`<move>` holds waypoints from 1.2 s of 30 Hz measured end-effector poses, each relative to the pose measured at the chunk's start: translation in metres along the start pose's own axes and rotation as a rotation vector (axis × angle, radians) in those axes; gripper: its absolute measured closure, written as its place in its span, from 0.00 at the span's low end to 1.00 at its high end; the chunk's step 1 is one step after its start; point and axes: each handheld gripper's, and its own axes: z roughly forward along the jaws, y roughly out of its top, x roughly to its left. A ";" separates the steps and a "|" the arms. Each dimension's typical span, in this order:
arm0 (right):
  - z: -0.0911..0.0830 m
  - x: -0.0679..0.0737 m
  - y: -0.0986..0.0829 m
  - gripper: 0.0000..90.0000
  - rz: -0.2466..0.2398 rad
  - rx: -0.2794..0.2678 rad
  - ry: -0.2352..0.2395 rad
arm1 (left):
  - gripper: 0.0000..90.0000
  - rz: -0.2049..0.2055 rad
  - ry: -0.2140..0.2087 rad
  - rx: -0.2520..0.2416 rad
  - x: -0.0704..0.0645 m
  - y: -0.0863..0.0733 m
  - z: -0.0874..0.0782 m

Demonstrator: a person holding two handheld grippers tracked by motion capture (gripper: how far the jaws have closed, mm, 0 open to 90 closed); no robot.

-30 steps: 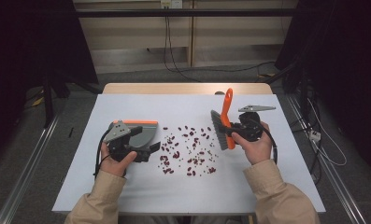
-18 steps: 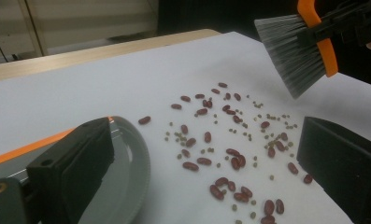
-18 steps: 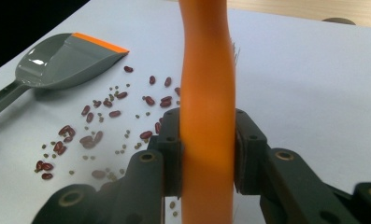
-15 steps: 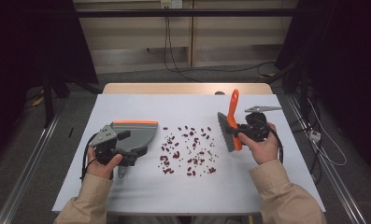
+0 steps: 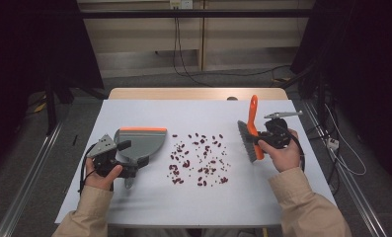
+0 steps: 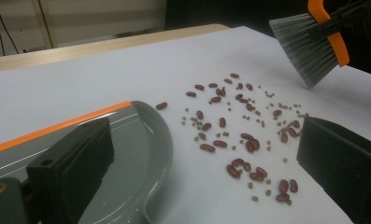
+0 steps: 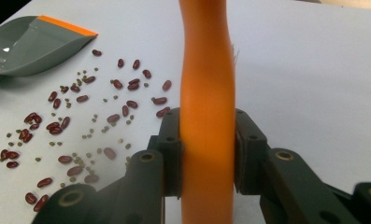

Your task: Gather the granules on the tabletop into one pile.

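A grey dustpan [image 5: 141,139] with an orange lip lies flat on the white table at the left. My left gripper [image 5: 130,159] stands open at its near rim, jaws wide apart with nothing pinched; in the left gripper view the dustpan [image 6: 141,140] lies under the left jaw of this gripper [image 6: 206,177]. Red and small green beans [image 5: 198,158] [image 6: 241,135] [image 7: 80,112] are scattered mid-table. My right gripper [image 5: 256,139] [image 7: 206,149] is shut on the orange handle [image 7: 206,70] of a brush [image 5: 246,140] [image 6: 304,42], held just right of the beans, bristles down.
The white tabletop [image 5: 183,207] has bare room in front of the beans and behind them. A wooden strip [image 5: 193,94] runs along its far edge. Metal rails and cables lie on the floor at both sides.
My left hand has drawn back to the left while the dustpan stayed put. My right gripper carried the brush to the right, away from the beans, and stood it more upright.
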 end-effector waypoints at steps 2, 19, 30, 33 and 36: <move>-0.001 -0.001 0.000 0.77 0.006 0.013 0.000 | 0.04 -0.002 -0.001 0.000 0.000 0.000 0.000; 0.041 -0.002 0.001 0.79 -0.016 0.086 -0.060 | 0.04 -0.005 0.013 0.007 0.001 -0.004 0.001; 0.049 0.006 -0.003 0.67 -0.081 0.076 -0.083 | 0.04 -0.008 0.000 0.006 0.002 -0.005 0.006; 0.039 0.007 -0.004 0.63 -0.092 0.064 -0.088 | 0.04 -0.009 0.000 0.009 0.001 -0.005 0.007; 0.033 0.007 -0.004 0.63 -0.092 0.058 -0.086 | 0.04 -0.006 -0.002 0.013 0.001 -0.006 0.007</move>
